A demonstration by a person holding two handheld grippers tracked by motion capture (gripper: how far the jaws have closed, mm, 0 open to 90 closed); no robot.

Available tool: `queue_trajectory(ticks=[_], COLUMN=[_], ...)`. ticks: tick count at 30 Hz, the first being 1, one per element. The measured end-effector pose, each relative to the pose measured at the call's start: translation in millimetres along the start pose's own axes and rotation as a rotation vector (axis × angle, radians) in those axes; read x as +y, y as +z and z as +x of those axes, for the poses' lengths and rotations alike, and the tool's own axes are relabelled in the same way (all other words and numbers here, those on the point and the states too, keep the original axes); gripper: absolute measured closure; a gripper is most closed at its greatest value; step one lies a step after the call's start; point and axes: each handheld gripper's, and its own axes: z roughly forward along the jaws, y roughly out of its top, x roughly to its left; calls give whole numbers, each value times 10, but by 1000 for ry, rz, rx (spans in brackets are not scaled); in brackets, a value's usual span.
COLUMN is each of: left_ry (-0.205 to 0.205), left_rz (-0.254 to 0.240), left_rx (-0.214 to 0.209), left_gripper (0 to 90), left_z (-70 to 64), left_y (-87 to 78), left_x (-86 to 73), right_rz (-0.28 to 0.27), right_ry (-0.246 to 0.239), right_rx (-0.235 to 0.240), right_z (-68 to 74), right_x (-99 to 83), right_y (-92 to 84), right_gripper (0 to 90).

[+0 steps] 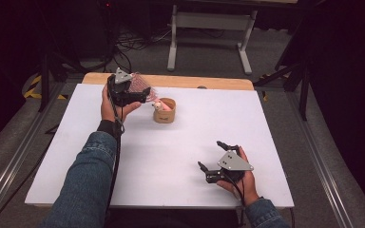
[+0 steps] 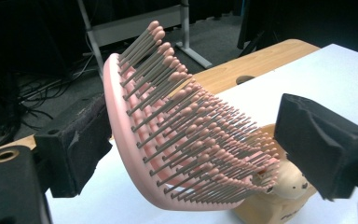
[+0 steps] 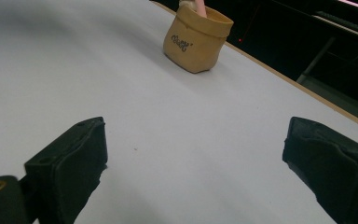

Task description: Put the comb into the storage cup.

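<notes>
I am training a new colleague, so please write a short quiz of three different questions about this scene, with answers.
1. True or false: the right claw is holding the pink hairbrush.
2. Multiple choice: where does the hairbrush handle go? A) into the tan cup B) flat on the white board C) onto the floor.
3. Short answer: are the left claw pads pressing on the brush?

Key
1. False; it rests open on the board, away from the cup.
2. A.
3. No; the jaws stand apart, with the brush head between them and a gap on the right side.
</notes>
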Motion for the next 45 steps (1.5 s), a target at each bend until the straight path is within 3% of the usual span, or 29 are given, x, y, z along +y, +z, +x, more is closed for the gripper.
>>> queue_trajectory(ticks=[7,23,38,45], left_ry=[-1,39,70,89], left_rz=[-12,-37,-52,-74], left_rx=[-4,-18,-35,-46], left_gripper=[115,120,130,127], left_z=[31,73,28,-2], left_y=[-68,-282,-386,-514], left_x=[2,-24,-85,-94], right_rz=[2,8,10,7], right_ry=[-3,-8,-10,-11], right_rx=[-3,-10,-10,-10], right_z=[-1,7,8,9], right_x=[-2,-3,-5,-1], right_y=[1,4,5,5], right_gripper=[65,65,65,65])
